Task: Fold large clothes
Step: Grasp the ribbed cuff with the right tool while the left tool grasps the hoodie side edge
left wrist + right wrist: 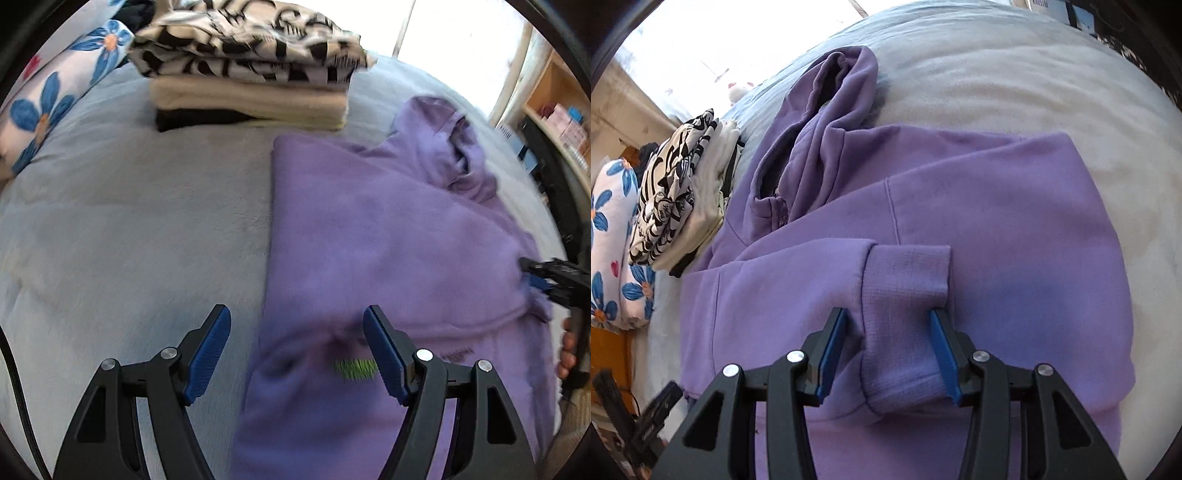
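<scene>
Ribbed cuff (pixel 905 314) of purple hoodie (pixel 997 221) between open right gripper (pixel 888 332) pads

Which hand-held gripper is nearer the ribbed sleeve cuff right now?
Right. The right hand-held gripper straddles the ribbed sleeve cuff, jaws open. The left hand-held gripper hangs over the hoodie's opposite edge.
</scene>
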`<state>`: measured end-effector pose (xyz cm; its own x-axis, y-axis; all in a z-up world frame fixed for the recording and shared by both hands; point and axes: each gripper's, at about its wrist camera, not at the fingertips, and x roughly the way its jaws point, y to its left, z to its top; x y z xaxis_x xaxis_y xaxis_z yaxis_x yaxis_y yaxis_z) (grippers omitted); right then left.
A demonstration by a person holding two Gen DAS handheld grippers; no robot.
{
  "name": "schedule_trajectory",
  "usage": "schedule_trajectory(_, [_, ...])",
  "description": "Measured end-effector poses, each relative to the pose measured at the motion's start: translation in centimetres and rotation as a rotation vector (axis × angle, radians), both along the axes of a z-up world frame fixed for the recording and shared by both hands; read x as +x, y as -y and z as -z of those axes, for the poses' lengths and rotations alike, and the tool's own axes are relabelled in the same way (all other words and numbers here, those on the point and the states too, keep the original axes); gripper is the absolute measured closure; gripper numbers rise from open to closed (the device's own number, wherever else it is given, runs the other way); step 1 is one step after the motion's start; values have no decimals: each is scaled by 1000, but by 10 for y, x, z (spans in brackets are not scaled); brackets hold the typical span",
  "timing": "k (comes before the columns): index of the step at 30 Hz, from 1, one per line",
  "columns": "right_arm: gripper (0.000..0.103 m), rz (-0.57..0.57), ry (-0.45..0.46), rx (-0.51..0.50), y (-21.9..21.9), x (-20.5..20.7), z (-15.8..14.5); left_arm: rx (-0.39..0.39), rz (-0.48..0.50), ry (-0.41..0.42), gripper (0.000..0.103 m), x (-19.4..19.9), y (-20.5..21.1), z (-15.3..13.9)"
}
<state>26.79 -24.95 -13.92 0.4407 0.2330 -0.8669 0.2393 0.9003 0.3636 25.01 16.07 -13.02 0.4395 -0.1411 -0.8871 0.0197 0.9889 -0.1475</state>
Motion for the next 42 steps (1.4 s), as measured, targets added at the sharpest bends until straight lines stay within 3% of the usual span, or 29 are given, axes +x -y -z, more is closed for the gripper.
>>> schedule_trajectory(4, [56, -9, 23, 3, 11, -1, -3, 22, -1, -44, 30, 26, 7, 18])
schedule_trajectory(12, [49, 48, 22, 85, 46, -2, 10, -43, -32, -68, 23, 48, 5, 36])
schedule_trajectory(14, [47, 35, 27, 90, 44, 0, 12, -39, -22, -43, 35, 49, 9, 34])
schedule_trajectory(15, [47, 22, 29, 80, 40, 3, 11, -51, -12, -33, 57, 48, 12, 33])
schedule_trajectory(16, [47, 11, 32, 65, 36, 6, 11, -57, -8, -23, 69, 48, 15, 32])
schedule_trajectory(18, [49, -39, 56, 19, 20, 12, 6, -29, -29, 18, 84, 46, 19, 26])
schedule_trajectory(19, [66, -72, 70, 3, 13, 14, 3, -28, -32, 38, 84, 44, 20, 22])
schedule_trajectory(20, [97, -120, 84, -25, 1, 18, -1, -28, -40, 55, 85, 42, 19, 20])
schedule_trajectory(21, [96, -147, 91, -52, -8, 20, -5, -28, -49, 73, 86, 41, 19, 17])
schedule_trajectory(24, [96, -172, 198, -164, -29, 23, -29, -44, -80, 126, 87, 37, 14, 11])
schedule_trajectory(27, [96, -113, 265, -186, -27, 28, -42, -47, -106, 138, 86, 35, 10, 13])
schedule_trajectory(29, [96, -86, 233, -228, -25, 36, -31, -27, -107, 123, 86, 37, 10, 21])
schedule_trajectory(32, [94, -109, 96, -272, -25, 47, 3, -11, -109, 87, 76, 43, 10, 33])
schedule_trajectory(35, [85, -103, 94, -253, -19, 38, 0, 7, -124, 68, 58, 43, 2, 26])
schedule_trajectory(38, [67, -54, 107, -267, -14, 25, -14, 8, -124, 74, 57, 39, -6, 11])
schedule_trajectory(42, [67, -71, 197, -266, -27, 5, -31, -42, -108, 176, 56, 28, -5, -17])
